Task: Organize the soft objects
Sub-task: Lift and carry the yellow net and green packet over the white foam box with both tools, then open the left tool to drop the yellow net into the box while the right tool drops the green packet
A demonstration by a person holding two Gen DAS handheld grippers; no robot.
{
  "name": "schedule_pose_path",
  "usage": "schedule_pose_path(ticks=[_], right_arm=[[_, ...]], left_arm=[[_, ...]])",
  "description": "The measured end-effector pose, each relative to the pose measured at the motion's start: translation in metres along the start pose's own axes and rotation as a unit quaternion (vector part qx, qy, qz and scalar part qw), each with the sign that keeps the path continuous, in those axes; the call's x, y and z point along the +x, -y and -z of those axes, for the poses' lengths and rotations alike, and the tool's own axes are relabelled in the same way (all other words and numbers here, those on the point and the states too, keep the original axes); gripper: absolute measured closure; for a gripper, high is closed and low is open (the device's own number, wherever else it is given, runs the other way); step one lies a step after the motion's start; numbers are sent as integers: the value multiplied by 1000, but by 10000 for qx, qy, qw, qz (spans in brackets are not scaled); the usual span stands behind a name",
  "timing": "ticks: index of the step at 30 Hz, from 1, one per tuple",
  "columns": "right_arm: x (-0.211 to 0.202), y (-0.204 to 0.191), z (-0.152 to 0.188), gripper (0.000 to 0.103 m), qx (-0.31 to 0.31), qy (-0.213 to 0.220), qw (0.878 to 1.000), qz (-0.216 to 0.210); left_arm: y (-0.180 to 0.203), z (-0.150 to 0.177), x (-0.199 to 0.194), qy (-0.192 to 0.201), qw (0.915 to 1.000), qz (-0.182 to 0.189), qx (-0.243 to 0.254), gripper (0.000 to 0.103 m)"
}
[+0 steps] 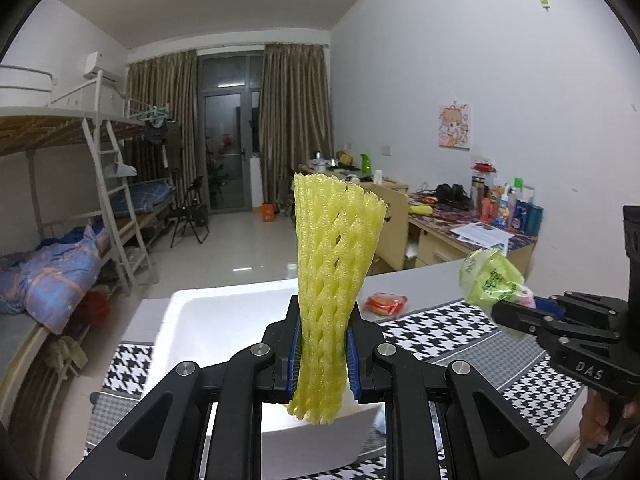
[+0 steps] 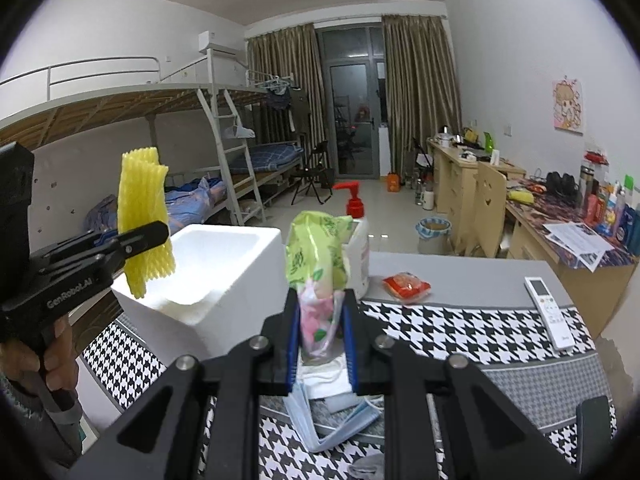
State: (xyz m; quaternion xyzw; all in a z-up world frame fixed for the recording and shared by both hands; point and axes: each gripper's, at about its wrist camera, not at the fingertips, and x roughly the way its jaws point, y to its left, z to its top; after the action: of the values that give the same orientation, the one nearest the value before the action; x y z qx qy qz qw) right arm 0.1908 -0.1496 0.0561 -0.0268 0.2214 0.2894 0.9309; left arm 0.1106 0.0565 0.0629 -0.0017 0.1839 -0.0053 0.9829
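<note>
Left gripper [image 1: 323, 356], jaws nipped on the yellow foam net [image 1: 334, 276], holds it above the white foam box [image 2: 208, 276], apparently for dropping in. Right gripper [image 2: 322, 344] pinches a green tissue pack [image 2: 316, 256] just beside the box.

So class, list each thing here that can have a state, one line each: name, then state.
Left gripper: jaws shut on the foam net.
Yellow foam net: held upright, squeezed at its lower part, lifted above the box.
Right gripper: jaws shut on the green packet.
Green packet: held up, crumpled.
White foam box: open, no lid.
Red pump bottle: standing upright.
Face masks: lying on the table.
</note>
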Motion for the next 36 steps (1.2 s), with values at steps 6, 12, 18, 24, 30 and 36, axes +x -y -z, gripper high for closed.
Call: schedule_pose_path(ticks=[6, 12, 18, 24, 30, 36], right_arm=[[6, -10, -10, 80, -100, 42, 9999, -122], [17, -21, -16, 80, -127, -30, 9996, -243], [25, -31, -23, 80, -239, -14, 9993, -282], [31, -40, -28, 80, -289, -48, 9991, -307], [39, -46, -30, 80, -339, -142, 9987, -354], [46, -49, -34, 80, -373, -173, 9984, -384]], left_arm=[[-9, -2, 4, -51, 9998, -155, -73, 83], [-19, -3, 13, -141, 9995, -266, -107, 83], [-27, -2, 21, -225, 9990, -344, -161, 83], [-33, 0, 30, -356, 9984, -411, -161, 83], [-39, 0, 35, -391, 9980, -448, -200, 83], [-43, 1, 43, -503, 9975, -449, -188, 72]])
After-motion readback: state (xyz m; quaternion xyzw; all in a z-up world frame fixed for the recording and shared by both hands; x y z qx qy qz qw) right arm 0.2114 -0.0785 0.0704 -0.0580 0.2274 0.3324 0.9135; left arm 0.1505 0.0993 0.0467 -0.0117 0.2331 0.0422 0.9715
